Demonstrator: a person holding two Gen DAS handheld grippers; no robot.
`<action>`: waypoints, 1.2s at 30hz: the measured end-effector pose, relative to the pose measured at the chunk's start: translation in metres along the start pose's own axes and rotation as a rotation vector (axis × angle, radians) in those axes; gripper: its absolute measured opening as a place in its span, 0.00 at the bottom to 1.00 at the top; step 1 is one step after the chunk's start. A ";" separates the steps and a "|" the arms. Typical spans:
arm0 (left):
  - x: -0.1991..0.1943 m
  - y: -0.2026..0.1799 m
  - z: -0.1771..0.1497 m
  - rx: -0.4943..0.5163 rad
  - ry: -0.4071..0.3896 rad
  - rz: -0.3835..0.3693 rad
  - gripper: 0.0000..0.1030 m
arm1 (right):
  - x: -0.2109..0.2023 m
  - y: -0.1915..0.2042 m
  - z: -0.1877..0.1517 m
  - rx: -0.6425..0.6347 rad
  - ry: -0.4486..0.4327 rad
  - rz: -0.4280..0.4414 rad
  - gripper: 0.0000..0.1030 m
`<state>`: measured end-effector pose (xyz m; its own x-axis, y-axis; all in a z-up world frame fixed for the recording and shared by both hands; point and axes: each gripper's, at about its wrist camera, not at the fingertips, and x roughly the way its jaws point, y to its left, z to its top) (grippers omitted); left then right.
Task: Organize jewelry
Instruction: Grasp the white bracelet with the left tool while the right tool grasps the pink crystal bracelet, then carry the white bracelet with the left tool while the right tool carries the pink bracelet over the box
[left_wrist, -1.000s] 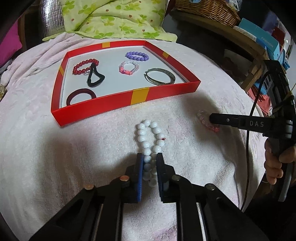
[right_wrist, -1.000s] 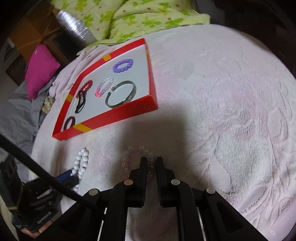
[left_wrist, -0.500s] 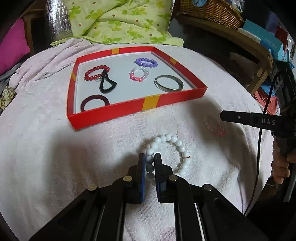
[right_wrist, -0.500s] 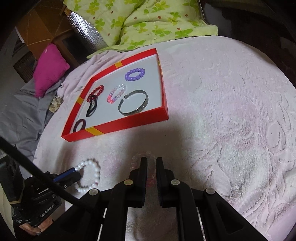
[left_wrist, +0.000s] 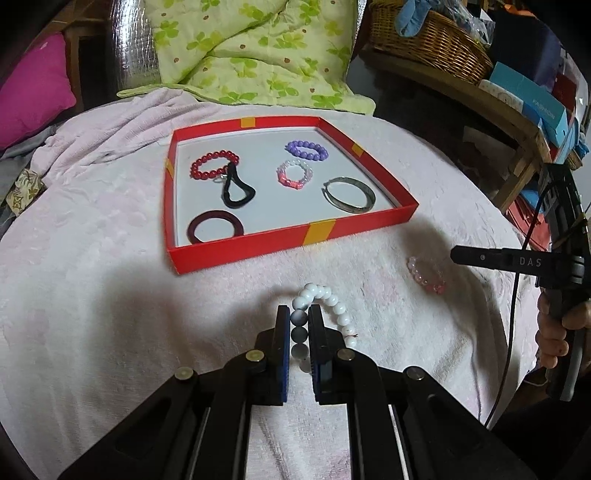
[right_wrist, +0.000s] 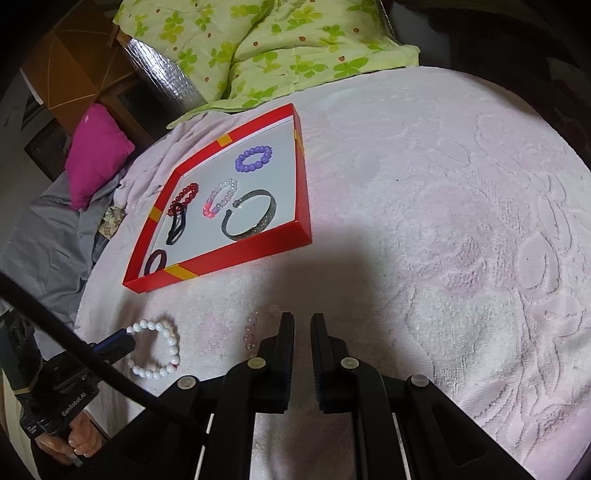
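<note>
My left gripper (left_wrist: 299, 314) is shut on the white bead bracelet (left_wrist: 328, 299), which hangs lifted above the pink cloth; it also shows in the right wrist view (right_wrist: 157, 349). A clear pink bead bracelet (left_wrist: 426, 275) lies on the cloth to the right, just left of my right gripper's fingers (right_wrist: 286, 332) in the right wrist view (right_wrist: 251, 332). My right gripper (right_wrist: 302, 325) is nearly shut with a narrow gap and holds nothing. The red tray (left_wrist: 295, 242) ahead holds several bracelets.
In the tray lie a red bead bracelet (left_wrist: 212, 166), a black loop (left_wrist: 236, 190), a dark ring (left_wrist: 214, 230), a purple bracelet (left_wrist: 306, 149), a pink-white bracelet (left_wrist: 294, 173) and a metal bangle (left_wrist: 349, 194). A green quilt (left_wrist: 251, 51) lies behind, a wicker basket (left_wrist: 428, 44) at right.
My left gripper closed on the white bracelet and lifted it off the cloth, drawing back. My right gripper pulled back and right from the clear pink bracelet, which stays on the cloth.
</note>
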<state>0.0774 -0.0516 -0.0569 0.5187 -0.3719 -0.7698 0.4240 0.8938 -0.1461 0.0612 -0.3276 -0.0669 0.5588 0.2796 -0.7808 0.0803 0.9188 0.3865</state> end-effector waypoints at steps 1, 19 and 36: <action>0.000 0.000 0.000 0.000 0.000 0.000 0.09 | 0.000 0.000 0.000 -0.001 0.005 -0.012 0.10; -0.003 -0.001 0.000 0.006 0.008 -0.004 0.09 | 0.026 0.021 -0.005 -0.055 0.050 -0.091 0.26; -0.021 0.001 0.008 -0.015 -0.086 -0.070 0.09 | 0.019 0.056 -0.011 -0.228 -0.039 -0.135 0.09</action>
<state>0.0731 -0.0454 -0.0360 0.5503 -0.4532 -0.7013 0.4509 0.8682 -0.2072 0.0670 -0.2681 -0.0657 0.5872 0.1436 -0.7966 -0.0295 0.9873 0.1562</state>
